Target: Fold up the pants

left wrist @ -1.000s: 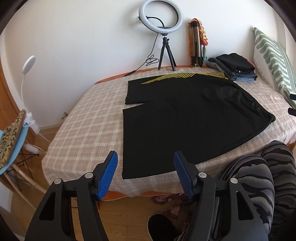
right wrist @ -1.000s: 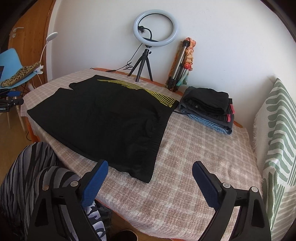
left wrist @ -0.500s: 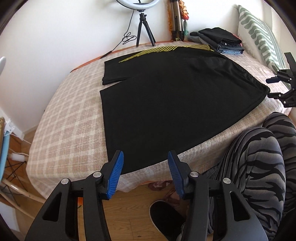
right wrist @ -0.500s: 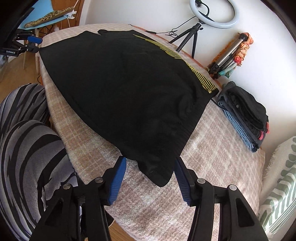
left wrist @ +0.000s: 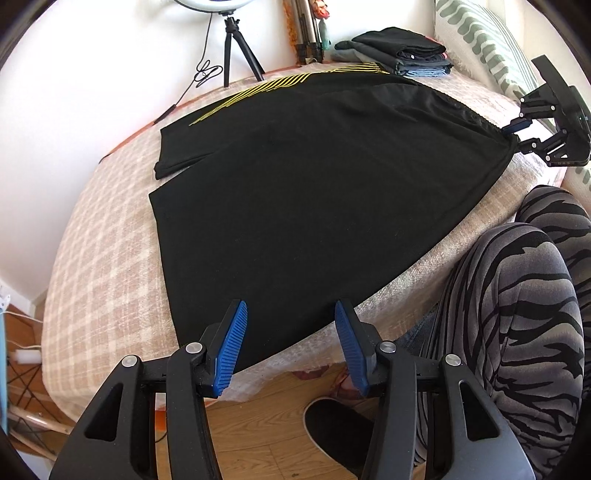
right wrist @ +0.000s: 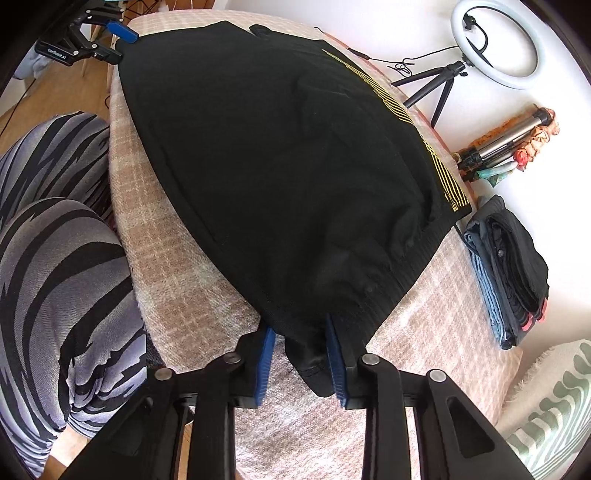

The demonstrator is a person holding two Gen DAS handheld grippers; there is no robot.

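Black shorts with yellow side stripes (left wrist: 314, 192) lie spread flat on a checked bed cover (left wrist: 103, 229). My left gripper (left wrist: 290, 325) is open, its blue fingers straddling the near hem corner of the front leg. My right gripper (right wrist: 300, 360) has closed in around the near waistband corner (right wrist: 310, 354), with the cloth bunched between its fingers. In the left wrist view the right gripper (left wrist: 517, 138) sits at the far right corner of the shorts. In the right wrist view the left gripper (right wrist: 122, 33) sits at the far hem corner.
A stack of folded clothes (right wrist: 506, 273) lies at the back right of the bed. A ring light on a tripod (right wrist: 495, 44) and a folded tripod (right wrist: 506, 140) stand by the wall. A striped pillow (left wrist: 480, 44) is at right. The person's striped legs (left wrist: 517, 314) are at the bed's front edge.
Both grippers moved down and forward to the shorts' near corners. The right gripper's jaws narrowed around the waistband corner. The left gripper reached the hem and stayed open.
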